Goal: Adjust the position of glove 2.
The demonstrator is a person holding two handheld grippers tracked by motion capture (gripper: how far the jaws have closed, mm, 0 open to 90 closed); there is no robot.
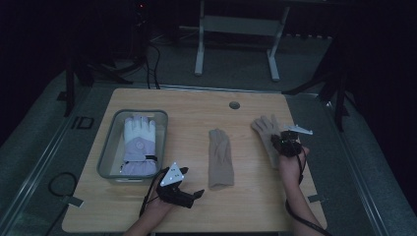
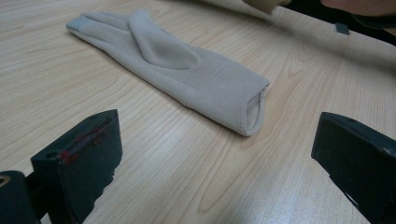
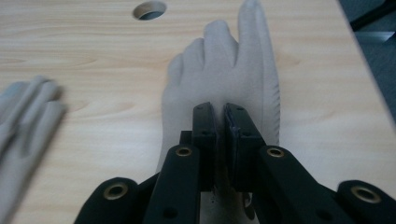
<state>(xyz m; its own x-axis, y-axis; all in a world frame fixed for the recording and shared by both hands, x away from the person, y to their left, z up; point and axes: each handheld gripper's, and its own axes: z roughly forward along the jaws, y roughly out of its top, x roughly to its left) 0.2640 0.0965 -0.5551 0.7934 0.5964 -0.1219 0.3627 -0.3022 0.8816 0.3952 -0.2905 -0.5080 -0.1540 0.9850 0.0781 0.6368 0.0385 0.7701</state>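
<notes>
Left hand-held gripper point(image 1: 195, 193): held low over the counter point(image 1: 246, 206) near its front edge, pointing rightward, jaws spread wide, nothing between them. Right hand-held gripper point(image 1: 280, 142): near the counter's right edge, pointing away from the person, jaws pressed together. Both forearms enter from the counter's front edge.

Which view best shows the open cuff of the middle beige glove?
Left gripper view: the middle beige glove lies close, cuff opening facing the camera. The high view shows it small; the right gripper view catches blurred fingers at its left edge.

White letters "ID" on the dark floor mat point(image 1: 82, 123) left of the table point(image 1: 246, 196).
</notes>
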